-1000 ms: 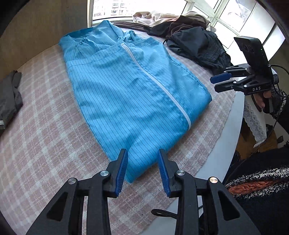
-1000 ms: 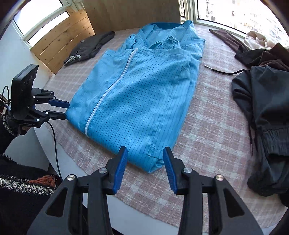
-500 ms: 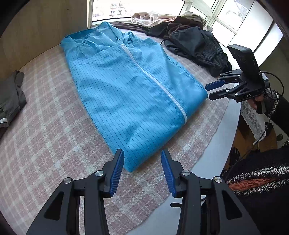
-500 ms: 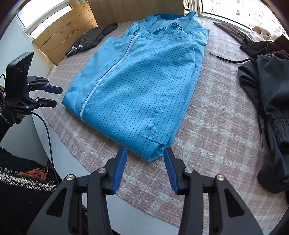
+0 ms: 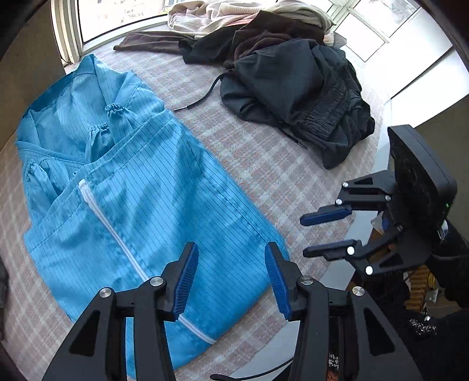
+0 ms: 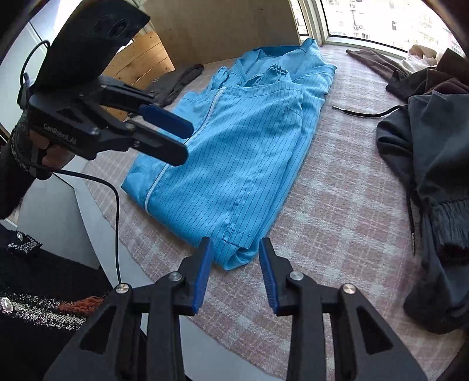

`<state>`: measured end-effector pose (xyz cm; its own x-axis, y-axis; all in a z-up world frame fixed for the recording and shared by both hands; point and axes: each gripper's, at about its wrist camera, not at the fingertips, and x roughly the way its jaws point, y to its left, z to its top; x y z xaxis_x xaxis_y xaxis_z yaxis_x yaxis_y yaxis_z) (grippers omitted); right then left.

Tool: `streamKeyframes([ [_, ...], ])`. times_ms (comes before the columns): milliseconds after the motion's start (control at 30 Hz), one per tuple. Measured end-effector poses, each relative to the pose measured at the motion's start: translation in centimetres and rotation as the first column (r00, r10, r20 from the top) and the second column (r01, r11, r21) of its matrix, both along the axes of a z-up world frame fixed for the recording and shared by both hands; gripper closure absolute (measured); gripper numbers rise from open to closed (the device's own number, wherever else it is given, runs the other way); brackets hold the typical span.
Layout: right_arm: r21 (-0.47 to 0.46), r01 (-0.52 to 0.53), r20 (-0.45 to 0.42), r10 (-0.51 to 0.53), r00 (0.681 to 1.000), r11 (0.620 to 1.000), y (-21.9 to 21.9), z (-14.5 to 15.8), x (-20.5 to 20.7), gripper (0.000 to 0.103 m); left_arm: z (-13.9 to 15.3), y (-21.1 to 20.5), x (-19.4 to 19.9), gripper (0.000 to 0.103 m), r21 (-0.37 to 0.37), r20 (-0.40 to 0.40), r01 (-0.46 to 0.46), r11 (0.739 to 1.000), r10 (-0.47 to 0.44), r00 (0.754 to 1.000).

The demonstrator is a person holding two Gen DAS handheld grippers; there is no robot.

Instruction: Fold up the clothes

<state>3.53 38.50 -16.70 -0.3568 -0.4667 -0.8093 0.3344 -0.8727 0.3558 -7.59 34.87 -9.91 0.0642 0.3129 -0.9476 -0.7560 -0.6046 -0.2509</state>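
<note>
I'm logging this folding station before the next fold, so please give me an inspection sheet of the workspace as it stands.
Surface: round table under a pink plaid cloth.
Job's things: blue striped garment lying flat, partly folded, white zipper facing up, cuffs gathered near the collar.
Clutter: pile of dark clothes with light ones behind; a dark garment at the far edge.
Grippers: left gripper open above the garment's hem; right gripper open at the hem corner, gripping nothing.
Cables: black cable hanging from the left gripper; a drawstring on the cloth.
Surroundings: windows, wooden panel.
</note>
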Motion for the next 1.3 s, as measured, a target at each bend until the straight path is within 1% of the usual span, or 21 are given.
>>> streamKeyframes([
  [67,-0.003,-0.045,0.008,0.045,0.999,0.999,0.2,-0.8,0.1,0.071,-1.6,2.6,-0.4,0.058,-0.080,0.033,-0.033,0.996,0.036,0.999],
  [133,0.009,-0.081,0.013,0.081,0.997,0.997,0.5,-1.5,0.4,0.071,-3.3,4.6,-0.3,0.058,-0.156,0.071,-0.052,0.986,0.064,0.995],
  [233,-0.004,-0.113,0.012,0.113,0.993,0.994,1.4,-2.1,0.7,0.071,-5.4,6.4,0.4,0.058,-0.265,0.051,-0.049,0.963,0.064,0.997],
  [300,-0.019,-0.124,0.007,0.124,0.992,0.992,2.0,-2.2,0.8,0.071,-6.5,7.0,0.7,0.058,-0.313,0.047,-0.060,0.948,0.078,0.996],
  [333,-0.023,-0.130,0.000,0.130,0.991,0.991,2.3,-2.2,0.8,0.071,-6.8,7.0,0.7,0.058,-0.322,0.045,-0.066,0.945,0.085,0.995],
  [367,-0.025,-0.135,-0.005,0.135,0.991,0.990,2.5,-2.2,0.8,0.071,-7.1,6.9,0.8,0.060,-0.323,0.044,-0.073,0.943,0.093,0.995],
  [400,-0.030,-0.141,-0.009,0.140,0.990,0.990,2.7,-2.2,0.8,0.071,-7.2,6.7,0.8,0.062,-0.318,0.046,-0.080,0.945,0.100,0.994],
  [433,-0.035,-0.147,-0.013,0.147,0.989,0.989,2.8,-2.2,0.7,0.071,-7.0,6.3,0.8,0.072,-0.301,0.051,-0.087,0.950,0.107,0.993],
  [467,-0.040,-0.154,-0.019,0.154,0.988,0.987,2.9,-2.1,0.7,0.071,-6.8,6.0,0.9,0.086,-0.283,0.057,-0.094,0.955,0.114,0.992],
  [567,-0.055,-0.180,-0.043,0.178,0.983,0.982,3.0,-1.7,0.3,0.071,-6.2,4.8,1.0,0.101,-0.228,0.075,-0.115,0.967,0.135,0.988],
  [667,-0.056,-0.225,-0.076,0.221,0.972,0.973,3.0,-1.5,-0.4,0.071,-4.8,3.3,1.3,0.101,-0.174,0.076,-0.152,0.973,0.167,0.983],
  [767,-0.030,-0.256,-0.103,0.252,0.962,0.966,3.0,-1.6,-2.2,0.071,-2.5,2.0,1.8,0.101,-0.133,0.037,-0.185,0.974,0.192,0.981],
  [833,-0.063,-0.279,-0.111,0.271,0.956,0.958,3.1,-1.5,-3.9,0.071,-0.8,1.4,2.3,0.101,-0.106,0.006,-0.196,0.975,0.198,0.980],
  [900,-0.098,-0.302,-0.120,0.290,0.949,0.948,3.2,-1.5,-5.6,0.075,0.7,1.2,2.2,0.101,-0.085,-0.010,-0.204,0.975,0.204,0.979],
  [1000,-0.103,-0.359,-0.143,0.343,0.928,0.928,2.0,-1.2,-7.8,0.076,2.0,1.1,1.1,0.101,-0.065,-0.020,-0.219,0.974,0.218,0.976],
  [1100,-0.114,-0.437,-0.152,0.419,0.895,0.892,0.2,-1.2,-9.6,0.076,2.4,0.8,1.1,0.101,-0.053,-0.022,-0.233,0.971,0.232,0.972],
  [1167,-0.121,-0.516,-0.107,0.506,0.856,0.848,-1.1,-1.8,-9.6,0.076,2.5,0.7,0.9,0.101,-0.054,-0.027,-0.237,0.970,0.235,0.972],
  [1200,-0.126,-0.555,-0.083,0.549,0.832,0.822,-1.8,-2.1,-9.6,0.078,2.3,0.8,0.7,0.101,-0.056,-0.024,-0.237,0.970,0.236,0.971],
  [1233,-0.111,-0.595,-0.051,0.593,0.803,0.796,-2.3,-2.4,-8.8,0.081,2.0,0.9,0.5,0.101,-0.058,-0.018,-0.237,0.970,0.236,0.971],
  [1267,-0.093,-0.619,-0.037,0.619,0.785,0.780,-2.5,-2.6,-8.0,0.089,1.5,1.1,0.3,0.101,-0.059,-0.004,-0.233,0.971,0.233,0.972],
  [1300,-0.076,-0.641,-0.024,0.641,0.767,0.764,-2.7,-2.8,-7.3,0.090,0.6,1.5,0.3,0.101,-0.067,0.009,-0.222,0.973,0.223,0.975],
])
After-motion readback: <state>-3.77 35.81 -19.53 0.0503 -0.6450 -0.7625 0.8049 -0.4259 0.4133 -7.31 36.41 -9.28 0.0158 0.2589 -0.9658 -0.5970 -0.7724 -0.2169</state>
